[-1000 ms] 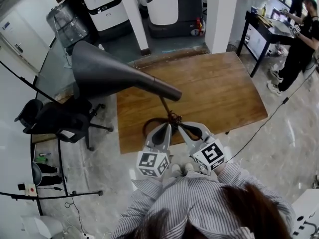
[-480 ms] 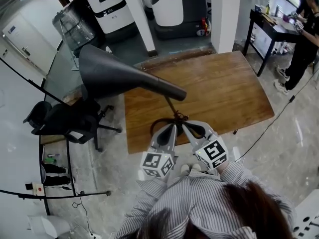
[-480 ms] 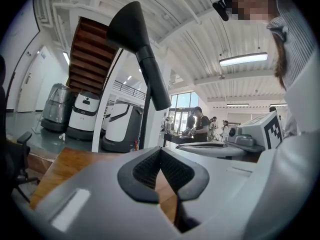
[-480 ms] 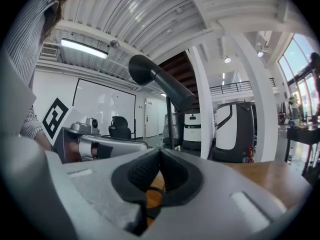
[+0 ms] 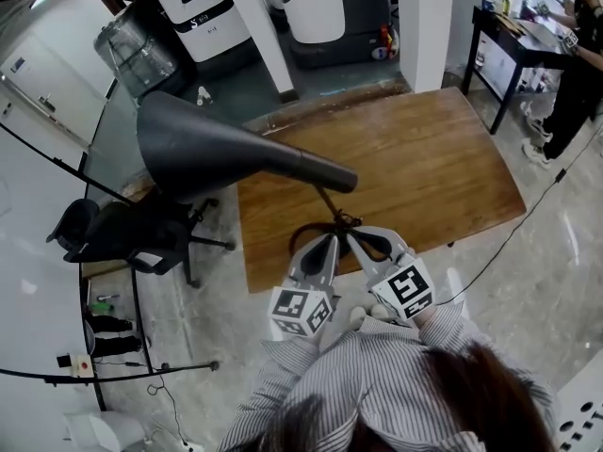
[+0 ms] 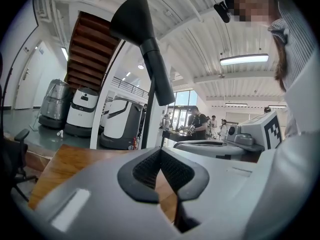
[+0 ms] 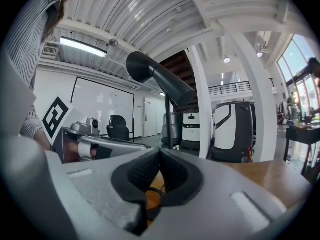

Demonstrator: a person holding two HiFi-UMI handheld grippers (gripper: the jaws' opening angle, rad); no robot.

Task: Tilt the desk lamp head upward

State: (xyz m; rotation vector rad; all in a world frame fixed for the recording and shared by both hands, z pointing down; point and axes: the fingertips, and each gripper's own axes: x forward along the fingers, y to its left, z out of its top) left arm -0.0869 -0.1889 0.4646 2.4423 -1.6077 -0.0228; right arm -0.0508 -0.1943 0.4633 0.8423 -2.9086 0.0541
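Observation:
A desk lamp stands near the front edge of the wooden table [image 5: 424,168]. Its big dark cone head [image 5: 212,152] points left, and a thin stem [image 5: 329,202] runs down to a dark ring base [image 5: 303,233]. In the head view my left gripper [image 5: 329,242] and right gripper [image 5: 354,240] are side by side just in front of the base, tips close to the stem's foot. Both are shut with nothing between the pads. The left gripper view shows the lamp head [image 6: 133,17] high above my left gripper [image 6: 160,152]. The right gripper view shows the lamp head [image 7: 150,72] above my right gripper [image 7: 160,154].
A black office chair [image 5: 122,234] stands left of the table. White machines [image 5: 203,8] and a white pillar [image 5: 421,26] are behind it. A person stands at a dark desk [image 5: 528,50] at the back right. A cable [image 5: 513,238] trails over the floor to the right.
The head view has shifted a little. Both grippers stay shut by the lamp base, and the lamp head keeps about the same tilt.

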